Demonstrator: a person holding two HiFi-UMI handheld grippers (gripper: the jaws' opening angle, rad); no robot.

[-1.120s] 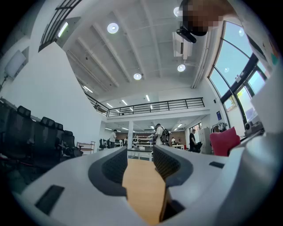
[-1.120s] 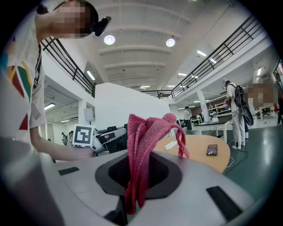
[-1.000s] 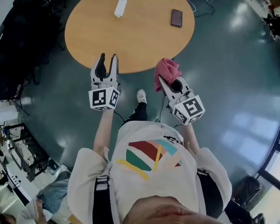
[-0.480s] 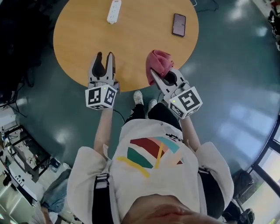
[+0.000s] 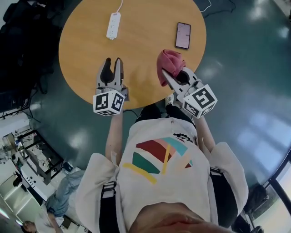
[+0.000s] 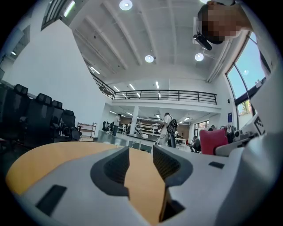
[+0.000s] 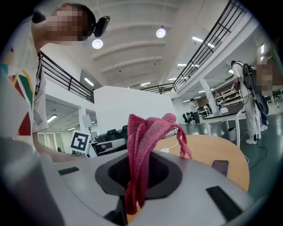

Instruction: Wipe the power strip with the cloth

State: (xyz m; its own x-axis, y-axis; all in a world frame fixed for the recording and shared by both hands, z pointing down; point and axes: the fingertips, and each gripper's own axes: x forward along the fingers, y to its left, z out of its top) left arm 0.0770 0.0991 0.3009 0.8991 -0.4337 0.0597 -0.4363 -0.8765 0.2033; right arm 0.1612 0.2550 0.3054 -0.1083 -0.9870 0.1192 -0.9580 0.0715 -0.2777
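Two grippers hang over the near edge of the round wooden table (image 5: 141,59): the left gripper (image 5: 112,61) has its jaws spread and empty, and the right gripper (image 5: 167,76) pinches a bunched pink cloth (image 5: 170,61). The white power strip (image 5: 113,26) lies on the table's far side, well apart from both grippers. A phone (image 5: 183,35) rests on the table's far right.

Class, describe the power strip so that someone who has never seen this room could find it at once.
Find the round wooden table. On its far left part lies the power strip, a white cord leaving its far end. It is the only long white bar; the phone lies well to its right.
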